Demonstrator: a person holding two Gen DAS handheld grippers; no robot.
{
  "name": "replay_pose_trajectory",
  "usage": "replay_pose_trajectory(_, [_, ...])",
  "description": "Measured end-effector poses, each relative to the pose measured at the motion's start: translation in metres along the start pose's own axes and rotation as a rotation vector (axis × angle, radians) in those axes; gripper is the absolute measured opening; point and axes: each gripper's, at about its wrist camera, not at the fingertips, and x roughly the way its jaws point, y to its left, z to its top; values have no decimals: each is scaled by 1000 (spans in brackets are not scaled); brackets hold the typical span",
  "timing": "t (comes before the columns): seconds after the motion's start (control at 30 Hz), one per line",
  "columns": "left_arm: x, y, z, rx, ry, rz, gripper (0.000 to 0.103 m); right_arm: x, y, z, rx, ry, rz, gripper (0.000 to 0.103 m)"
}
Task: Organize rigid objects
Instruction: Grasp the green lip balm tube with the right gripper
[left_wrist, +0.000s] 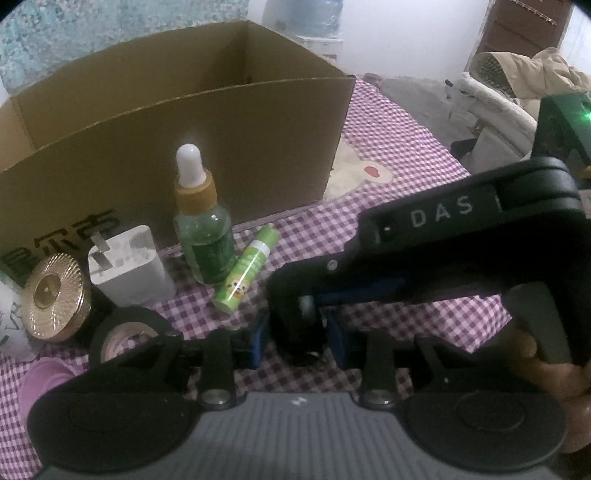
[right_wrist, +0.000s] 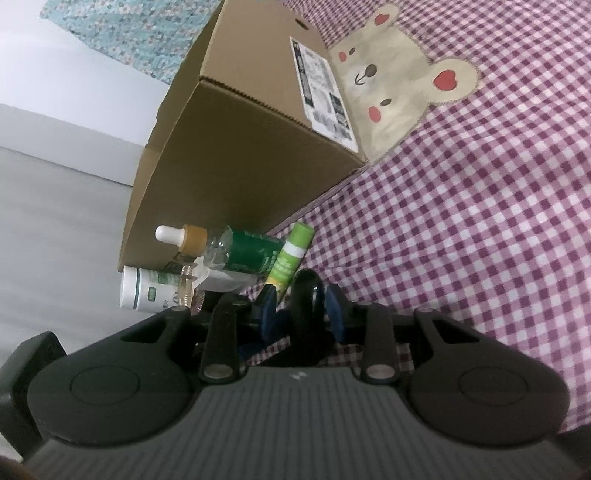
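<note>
A small black rounded object (left_wrist: 297, 332) sits between the blue pads of my left gripper (left_wrist: 297, 341), which is shut on it just above the checked cloth. In the right wrist view the same black object (right_wrist: 306, 295) is clamped between the pads of my right gripper (right_wrist: 301, 308). The right gripper's black housing (left_wrist: 461, 240) reaches in from the right to the same spot. In front of the open cardboard box (left_wrist: 184, 147) stand a green dropper bottle (left_wrist: 203, 236) and a white charger plug (left_wrist: 129, 266). A green tube (left_wrist: 245, 269) lies beside the bottle.
A gold round lid (left_wrist: 51, 299), a black tape roll (left_wrist: 125, 332), a pink item (left_wrist: 40, 380) and a white bottle (right_wrist: 144, 291) crowd the left. The purple checked cloth (right_wrist: 461, 240) with a bear patch (right_wrist: 391, 81) spreads right. A hand (left_wrist: 546, 369) holds the right gripper.
</note>
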Motion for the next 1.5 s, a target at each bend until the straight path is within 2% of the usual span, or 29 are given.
replay_pose_trajectory(0.17, [-1,0,-2,-1,-8,-23,35,1,3,-2,-1,-1,-12,30])
replay_pose_trajectory(0.37, [-8,-2,-6,21,-36,-61,35,-17,1,2,-26,-42,-44,30])
replay_pose_trajectory(0.43, [-16,-1,-7,31,-64,-43,35,-21,3,6,-33,-54,-46,30])
replay_pose_trajectory(0.57, [-29,6,-7,28,-122,42,34,-17,7,16,-47,-59,-46,30])
replay_pose_trajectory(0.7, [-20,16,-1,17,-87,131,28,-2,18,24,-56,-46,-49,30])
replay_pose_trajectory(0.87, [-6,23,4,-3,-40,136,23,14,21,29,-58,-33,-60,30])
replay_pose_trajectory(1.07, [0,23,9,0,-33,106,16,27,23,30,-60,-12,-65,30])
replay_pose_trajectory(1.37, [7,23,15,0,-32,98,21,28,23,31,-71,-7,-64,29])
replay_pose_trajectory(1.43, [10,20,16,3,-34,105,16,29,23,31,-68,-7,-61,29])
replay_pose_trajectory(1.5, [13,19,16,-2,-39,107,16,29,24,28,-66,-4,-57,29])
